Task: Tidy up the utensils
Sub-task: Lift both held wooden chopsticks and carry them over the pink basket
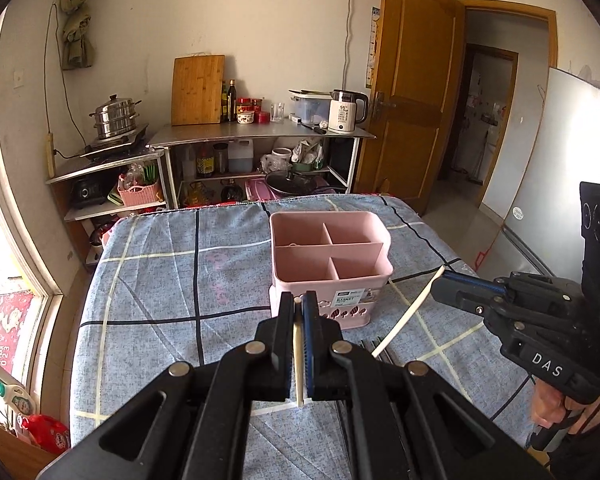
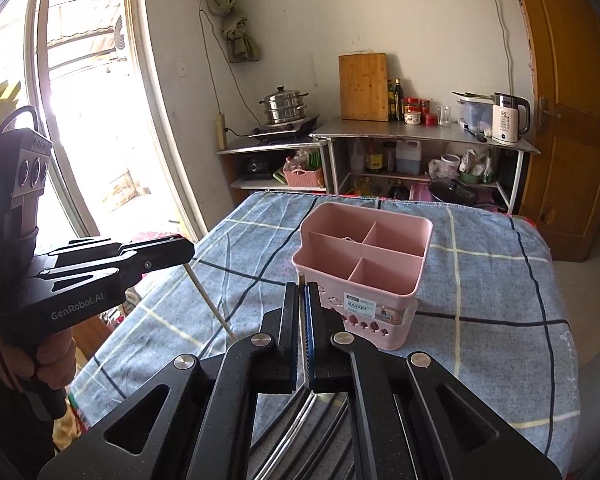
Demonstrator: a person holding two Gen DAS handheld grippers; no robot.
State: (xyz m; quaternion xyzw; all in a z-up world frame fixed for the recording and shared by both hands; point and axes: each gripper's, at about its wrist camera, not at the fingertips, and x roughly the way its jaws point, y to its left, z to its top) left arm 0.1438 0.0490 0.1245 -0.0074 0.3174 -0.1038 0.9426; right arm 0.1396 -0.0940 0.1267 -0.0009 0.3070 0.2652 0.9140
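Observation:
A pink utensil basket (image 1: 332, 256) with several empty compartments stands on the blue plaid tablecloth (image 1: 160, 280); it also shows in the right wrist view (image 2: 364, 256). My left gripper (image 1: 299, 300) is shut on a cream chopstick (image 1: 299, 360), held just in front of the basket. My right gripper (image 2: 301, 286) is shut on another cream chopstick (image 2: 301, 278), also close to the basket. The right gripper (image 1: 440, 280) shows at the right of the left wrist view with its chopstick (image 1: 404, 316) hanging down. The left gripper (image 2: 188, 250) shows at the left of the right wrist view with its chopstick (image 2: 210, 300).
Several dark and metal utensils (image 2: 300, 420) lie on the cloth under the right gripper. Behind the table stand metal shelves (image 1: 260, 132) with a kettle (image 1: 346, 110), cutting board (image 1: 198, 90), and steamer pot (image 1: 114, 116). A window is to the left, a wooden door (image 1: 412, 92) at the right.

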